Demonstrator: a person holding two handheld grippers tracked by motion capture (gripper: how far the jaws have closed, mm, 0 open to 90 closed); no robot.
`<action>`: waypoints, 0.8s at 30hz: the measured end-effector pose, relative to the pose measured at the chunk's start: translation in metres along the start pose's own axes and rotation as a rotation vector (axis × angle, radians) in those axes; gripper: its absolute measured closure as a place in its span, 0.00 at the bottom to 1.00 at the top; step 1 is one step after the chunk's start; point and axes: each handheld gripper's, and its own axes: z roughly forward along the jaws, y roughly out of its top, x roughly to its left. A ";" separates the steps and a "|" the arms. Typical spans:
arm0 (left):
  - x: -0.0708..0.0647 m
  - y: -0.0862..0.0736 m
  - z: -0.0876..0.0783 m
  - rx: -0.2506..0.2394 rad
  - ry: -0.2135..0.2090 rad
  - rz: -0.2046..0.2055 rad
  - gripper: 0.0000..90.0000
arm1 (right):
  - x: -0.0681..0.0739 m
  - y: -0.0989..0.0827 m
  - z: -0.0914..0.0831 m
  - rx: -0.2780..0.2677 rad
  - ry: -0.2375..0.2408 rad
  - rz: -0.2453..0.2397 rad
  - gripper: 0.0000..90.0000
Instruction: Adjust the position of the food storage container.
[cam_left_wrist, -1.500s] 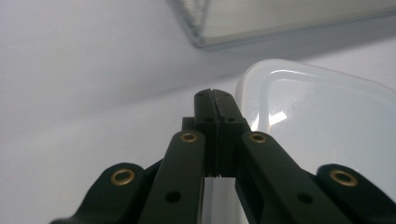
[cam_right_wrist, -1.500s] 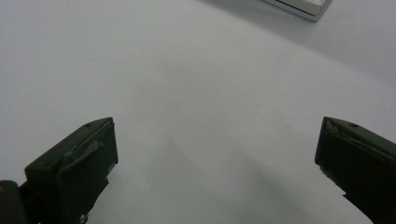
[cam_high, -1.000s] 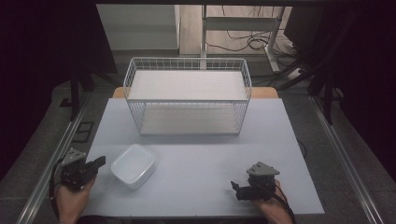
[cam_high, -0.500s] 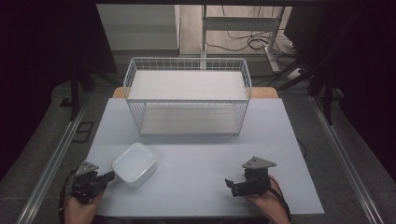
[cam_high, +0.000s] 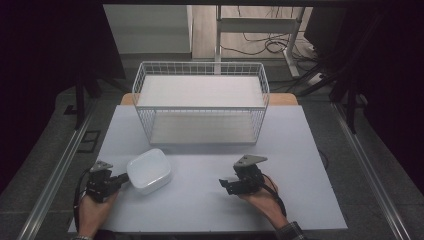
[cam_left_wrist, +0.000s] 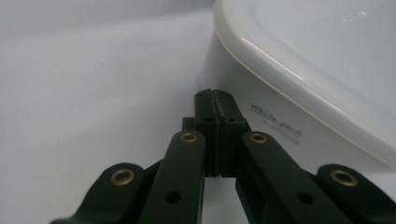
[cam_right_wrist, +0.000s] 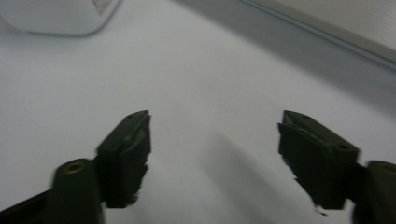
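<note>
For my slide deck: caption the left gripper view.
Shut left gripper nosing up to the white container's side wall.

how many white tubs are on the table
1. The tub sits lid-on at the table's near left, in front of the wire basket, with the shut left gripper at its side. The basket looks empty, so none seems hidden.
</note>
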 end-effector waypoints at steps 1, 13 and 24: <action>0.001 0.002 0.002 -0.003 -0.003 -0.001 1.00 | 0.000 0.004 0.005 0.000 0.008 0.000 0.42; -0.015 0.027 0.031 0.013 -0.093 0.041 1.00 | 0.008 0.036 0.054 0.025 0.125 0.050 0.92; -0.056 0.049 0.060 0.026 -0.200 0.101 1.00 | 0.006 0.040 0.060 0.018 0.086 0.044 0.99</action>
